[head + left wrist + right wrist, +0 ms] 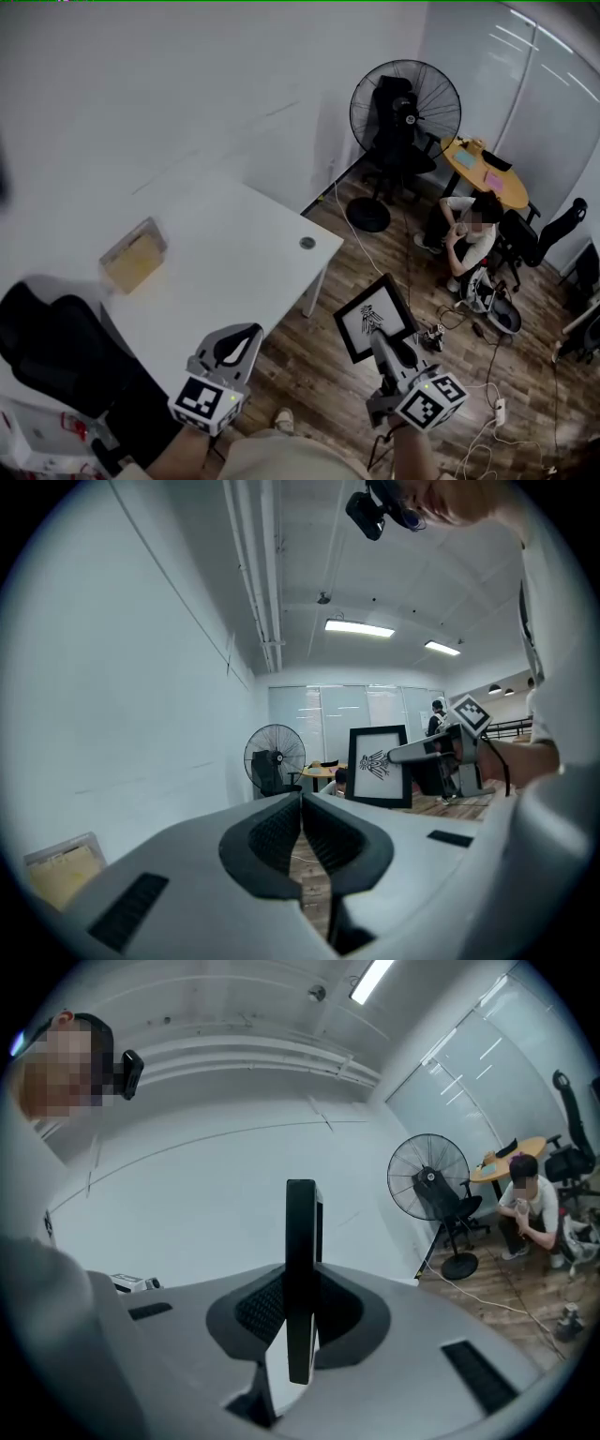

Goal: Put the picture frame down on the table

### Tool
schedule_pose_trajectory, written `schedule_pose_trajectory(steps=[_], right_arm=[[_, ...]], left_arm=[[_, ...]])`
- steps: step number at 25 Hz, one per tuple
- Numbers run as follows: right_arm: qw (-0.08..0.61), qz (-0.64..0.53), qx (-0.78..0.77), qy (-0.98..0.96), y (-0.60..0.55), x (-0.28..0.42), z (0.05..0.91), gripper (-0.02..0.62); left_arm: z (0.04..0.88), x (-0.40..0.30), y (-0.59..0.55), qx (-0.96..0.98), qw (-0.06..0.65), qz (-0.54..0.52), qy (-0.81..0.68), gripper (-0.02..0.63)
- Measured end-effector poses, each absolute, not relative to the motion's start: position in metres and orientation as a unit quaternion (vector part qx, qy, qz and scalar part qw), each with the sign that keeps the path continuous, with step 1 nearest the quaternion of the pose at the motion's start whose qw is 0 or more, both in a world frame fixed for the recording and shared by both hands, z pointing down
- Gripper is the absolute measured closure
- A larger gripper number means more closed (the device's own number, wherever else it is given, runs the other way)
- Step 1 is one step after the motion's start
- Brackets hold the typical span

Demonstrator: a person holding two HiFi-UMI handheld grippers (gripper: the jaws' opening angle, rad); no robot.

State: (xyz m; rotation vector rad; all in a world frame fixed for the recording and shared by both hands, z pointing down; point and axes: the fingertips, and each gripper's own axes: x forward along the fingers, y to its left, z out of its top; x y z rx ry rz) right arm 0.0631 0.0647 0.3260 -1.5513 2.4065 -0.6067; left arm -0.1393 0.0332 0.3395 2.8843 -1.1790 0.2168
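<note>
A black picture frame (pixel 377 318) with a white mat and a small dark drawing hangs over the wooden floor, to the right of the white table (pixel 225 267). My right gripper (pixel 382 339) is shut on its lower edge. In the right gripper view the picture frame (pixel 301 1260) stands edge-on between the jaws. In the left gripper view the picture frame (pixel 379 766) faces the camera, with the right gripper (pixel 412 753) on it. My left gripper (pixel 240 347) is shut and empty at the table's near edge; in its own view the left gripper (pixel 302 819) has its pads pressed together.
A yellowish clear box (pixel 134 255) lies on the table's left part. A small round grommet (pixel 307 243) sits near its right corner. A black office chair (pixel 66 361) is at my left. A standing fan (pixel 404 112), cables on the floor (pixel 469 412) and a crouching person (pixel 469 234) are beyond.
</note>
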Motion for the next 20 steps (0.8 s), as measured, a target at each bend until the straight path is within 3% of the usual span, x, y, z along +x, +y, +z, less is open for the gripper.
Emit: schedule_pose_trajectory(steps=[20], right_arm=[[0.136,-0.354,-0.505,0.775,-0.053,0.087,0.405,0.529]], left_arm=[[0.385,-0.105,-0.075,0.932,0.048,0.091,-0.348,0.578]])
